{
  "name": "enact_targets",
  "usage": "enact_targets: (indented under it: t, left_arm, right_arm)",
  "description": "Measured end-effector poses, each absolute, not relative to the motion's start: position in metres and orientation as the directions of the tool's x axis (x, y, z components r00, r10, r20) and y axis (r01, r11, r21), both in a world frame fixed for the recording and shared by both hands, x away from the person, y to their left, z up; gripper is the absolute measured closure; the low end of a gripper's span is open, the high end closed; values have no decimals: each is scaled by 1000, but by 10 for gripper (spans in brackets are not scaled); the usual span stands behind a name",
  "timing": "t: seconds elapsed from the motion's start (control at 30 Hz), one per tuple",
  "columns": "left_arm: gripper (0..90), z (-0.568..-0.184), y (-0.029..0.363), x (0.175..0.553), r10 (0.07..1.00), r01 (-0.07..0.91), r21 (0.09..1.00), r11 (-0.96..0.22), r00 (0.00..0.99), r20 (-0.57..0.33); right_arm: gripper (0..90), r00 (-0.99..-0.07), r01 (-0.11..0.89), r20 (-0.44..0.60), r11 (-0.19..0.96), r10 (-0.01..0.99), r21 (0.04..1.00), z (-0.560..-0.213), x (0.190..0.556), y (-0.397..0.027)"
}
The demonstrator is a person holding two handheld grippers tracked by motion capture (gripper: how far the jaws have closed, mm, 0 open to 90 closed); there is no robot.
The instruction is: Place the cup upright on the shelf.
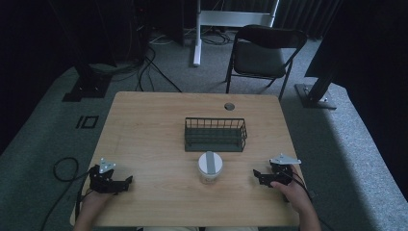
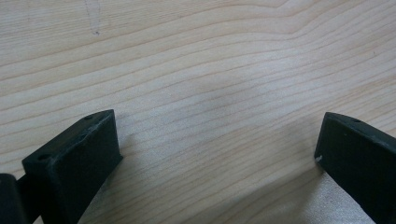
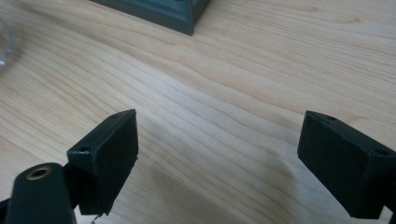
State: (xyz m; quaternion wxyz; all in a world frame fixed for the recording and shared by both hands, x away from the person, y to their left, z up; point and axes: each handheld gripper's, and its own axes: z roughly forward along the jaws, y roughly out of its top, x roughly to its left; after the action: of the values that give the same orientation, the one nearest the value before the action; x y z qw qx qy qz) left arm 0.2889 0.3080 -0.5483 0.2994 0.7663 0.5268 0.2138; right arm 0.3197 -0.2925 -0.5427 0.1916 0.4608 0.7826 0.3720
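A clear jar with a white-and-grey lid [image 1: 210, 166] stands on the wooden table [image 1: 154, 130] near its front middle. Just behind it sits a dark wire basket [image 1: 215, 134]. My left gripper [image 1: 126, 182] rests on the table at the front left, open, nothing between its jaws [image 2: 217, 140]. At the front right my right gripper [image 1: 257, 174] also lies open and holds nothing [image 3: 217, 140]. In the right gripper view the basket's corner [image 3: 177, 14] shows at the top and the jar's glass edge [image 3: 4, 46] at the far left.
A black folding chair [image 1: 262, 53] stands beyond the table's far edge. Dark stand bases [image 1: 84, 89] [image 1: 315, 96] sit on the grey carpet to either side. A round cable hole [image 1: 229, 106] lies near the table's far edge.
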Motion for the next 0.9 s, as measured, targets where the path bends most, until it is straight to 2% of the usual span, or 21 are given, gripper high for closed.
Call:
enact_targets:
  t: [0.3, 0.9]
  left_arm:
    - [2, -548, 308, 289, 935, 679, 684, -266, 354, 12]
    - [2, -548, 308, 289, 935, 679, 685, -265, 353, 12]
  right_arm:
    - [120, -540, 564, 74, 295, 839, 772, -537, 317, -281]
    - [128, -610, 524, 71, 335, 789, 783, -530, 311, -264]
